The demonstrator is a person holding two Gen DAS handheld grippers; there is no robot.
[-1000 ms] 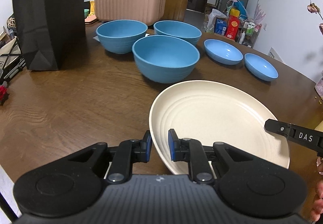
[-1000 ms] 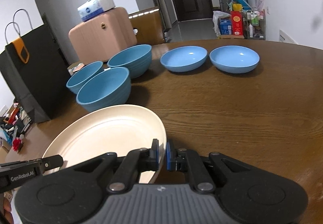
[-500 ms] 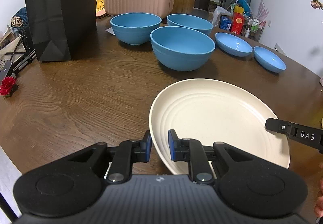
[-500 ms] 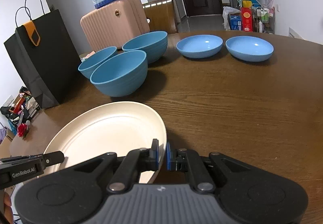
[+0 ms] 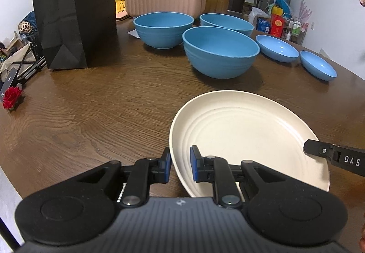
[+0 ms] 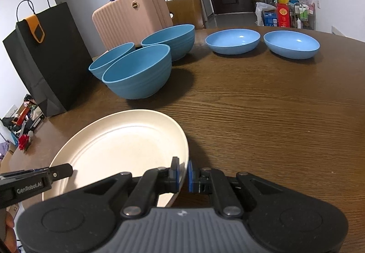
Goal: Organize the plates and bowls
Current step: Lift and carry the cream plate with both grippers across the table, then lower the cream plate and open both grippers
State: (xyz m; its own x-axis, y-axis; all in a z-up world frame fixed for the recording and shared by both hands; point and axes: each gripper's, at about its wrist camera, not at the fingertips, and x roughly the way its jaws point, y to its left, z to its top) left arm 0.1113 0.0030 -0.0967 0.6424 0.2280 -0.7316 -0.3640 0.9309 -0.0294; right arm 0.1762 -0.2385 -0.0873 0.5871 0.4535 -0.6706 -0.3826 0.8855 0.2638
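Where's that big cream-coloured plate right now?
The cream plate is low in both wrist views, gripped at opposite rims by the left gripper and right gripper, over the wooden table, just in front of the nearest blue bowl.

Your left wrist camera is looking down-forward from close behind the cream plate [image 5: 241, 136], your right camera is facing likewise, both sharing the blue bowls [image 6: 139, 70].

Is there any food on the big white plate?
No, it's empty. The cream plate shows only its bare ridged surface in both views, with the left gripper and right gripper on its rim.
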